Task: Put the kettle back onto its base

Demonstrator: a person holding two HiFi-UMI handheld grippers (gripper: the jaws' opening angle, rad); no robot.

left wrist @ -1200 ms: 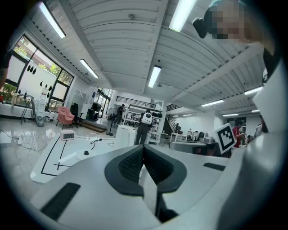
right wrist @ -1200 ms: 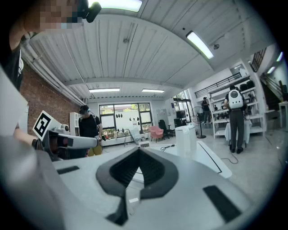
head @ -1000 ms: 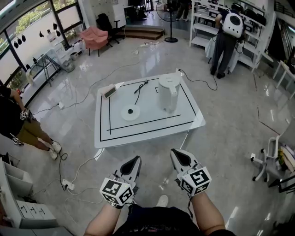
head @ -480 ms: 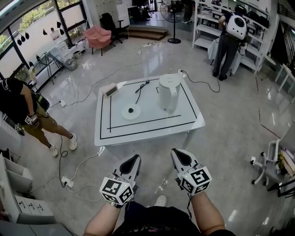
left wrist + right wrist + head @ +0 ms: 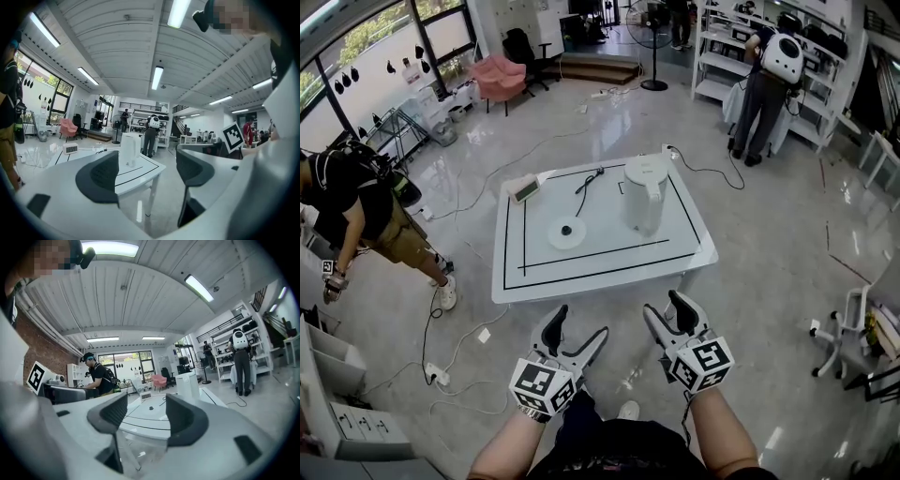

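A white kettle [image 5: 643, 194] stands upright at the right rear of the low white table [image 5: 600, 272]. Its round base [image 5: 567, 231], with a dark centre, lies apart to the left. Both grippers hover short of the table's front edge, away from both objects. My left gripper [image 5: 577, 329] has just opened and nothing is between its jaws. My right gripper [image 5: 667, 311] has also just opened and is empty. The left gripper view shows the kettle [image 5: 130, 149] beyond the open jaws. In the right gripper view the kettle [image 5: 189, 386] and base [image 5: 150, 408] lie ahead.
A small clock [image 5: 525, 190] sits at the table's rear left corner, and a black cord [image 5: 586, 179] runs from the base. Cables trail over the floor at the left [image 5: 450, 352]. One person [image 5: 356, 211] stands at the left, another [image 5: 764, 80] by the shelves.
Both grippers' jaws have gone from shut to wide open, both empty. The hands stayed in place. The person at the left has stepped nearer and bent over.
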